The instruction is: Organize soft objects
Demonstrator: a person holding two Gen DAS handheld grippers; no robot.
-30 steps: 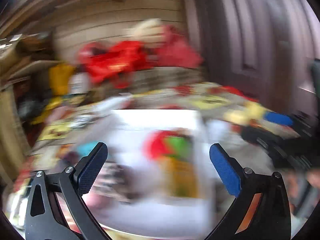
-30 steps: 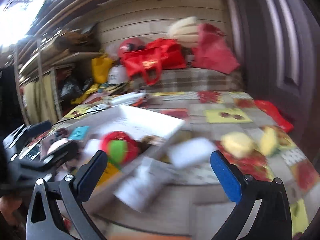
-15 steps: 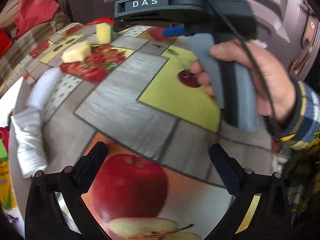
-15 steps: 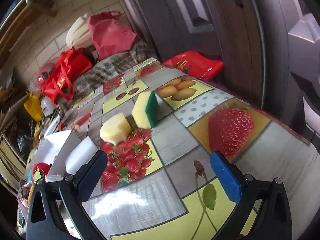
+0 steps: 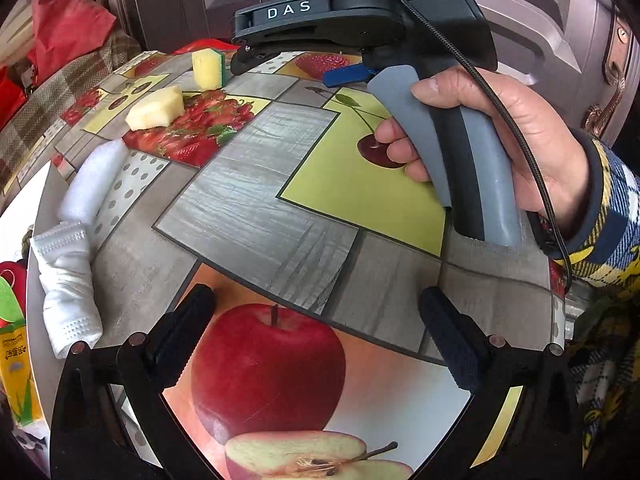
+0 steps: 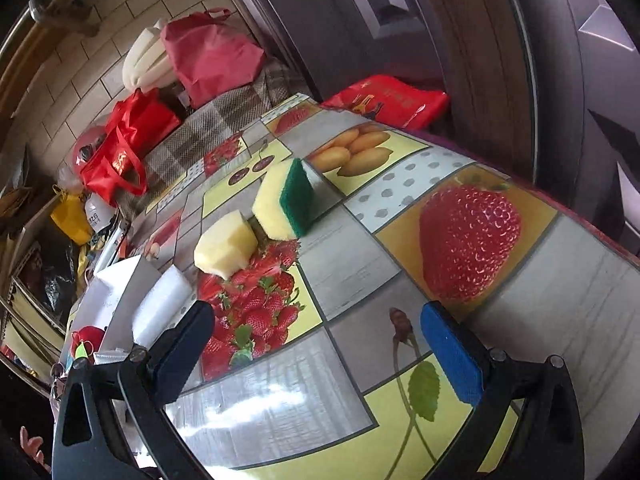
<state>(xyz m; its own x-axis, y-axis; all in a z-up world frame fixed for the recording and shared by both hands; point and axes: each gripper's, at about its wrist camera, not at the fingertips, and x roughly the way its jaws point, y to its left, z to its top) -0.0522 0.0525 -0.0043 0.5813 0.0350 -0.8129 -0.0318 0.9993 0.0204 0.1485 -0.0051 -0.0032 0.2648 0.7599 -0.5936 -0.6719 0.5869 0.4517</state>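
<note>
Holding both grippers wide open and empty over the fruit-print tablecloth (image 6: 352,264), I am viewing 2 sponges ahead of the right gripper (image 6: 316,344): a green-backed sponge (image 6: 286,200) touching a plain yellow sponge (image 6: 224,244). Left of my left gripper (image 5: 316,340), white foam (image 5: 92,184) and a folded white cloth (image 5: 68,284) are lying.

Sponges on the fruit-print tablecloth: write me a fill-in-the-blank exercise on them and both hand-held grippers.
1. The scouring pad on the two-tone sponge is ____ in colour.
2. The plain yellow sponge lies partly on a printed patch of ____.
3. The right hand-held gripper has its jaws ____, holding nothing.
4. Under the left hand-held gripper the tablecloth shows a whole red ____.

Missing words: green; strawberries; open; apple
</note>
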